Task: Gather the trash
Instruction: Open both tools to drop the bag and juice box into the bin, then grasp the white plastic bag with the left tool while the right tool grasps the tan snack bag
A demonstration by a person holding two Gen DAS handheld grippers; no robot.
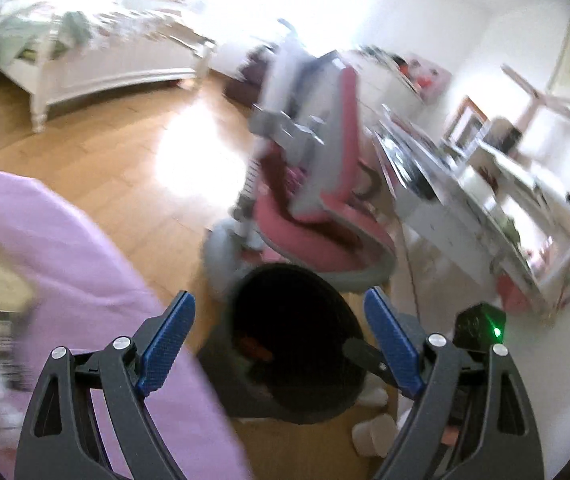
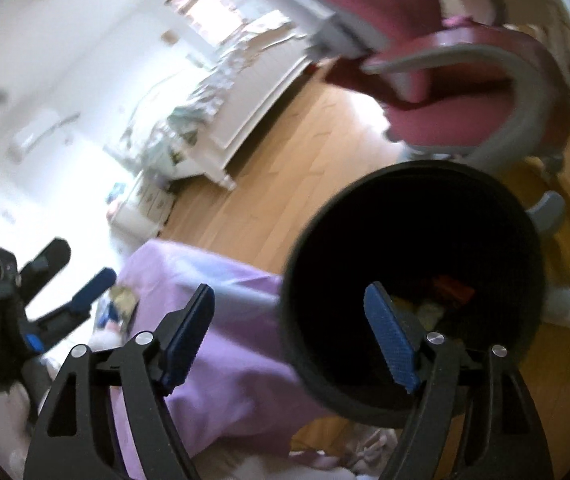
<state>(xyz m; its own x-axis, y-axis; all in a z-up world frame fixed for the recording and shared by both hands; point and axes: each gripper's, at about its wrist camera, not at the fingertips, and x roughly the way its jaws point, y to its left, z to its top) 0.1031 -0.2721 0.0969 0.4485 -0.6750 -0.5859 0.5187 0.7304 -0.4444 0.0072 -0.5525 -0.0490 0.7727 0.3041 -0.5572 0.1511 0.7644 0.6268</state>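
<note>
Bin [image 2: 413, 300], black and round, stands upright on the wood floor [image 1: 125, 152], mouth up, its long axis vertical. Inside, at the bottom, lies trash [image 2: 451, 290]: an orange-red piece and some pale scraps, too dim to name further. The left gripper [image 1: 279, 346] hangs above the bin with its jaws spread wide and nothing between them; the right gripper [image 2: 289, 334] is likewise wide open and empty, its right finger over the bin's mouth. A purple sheet [image 1: 85, 280] lies just beside the bin on its left, seeming to touch its wall. A pink chair [image 1: 317, 208] with a grey base stands close behind the bin; a cluttered desk [image 1: 485, 200] sits to the right of that. A white bed [image 1: 97, 68] stands well apart across open, sunlit floor. Small white things [image 1: 373, 434] lie on the floor by the bin's near right side, blurred.
</note>
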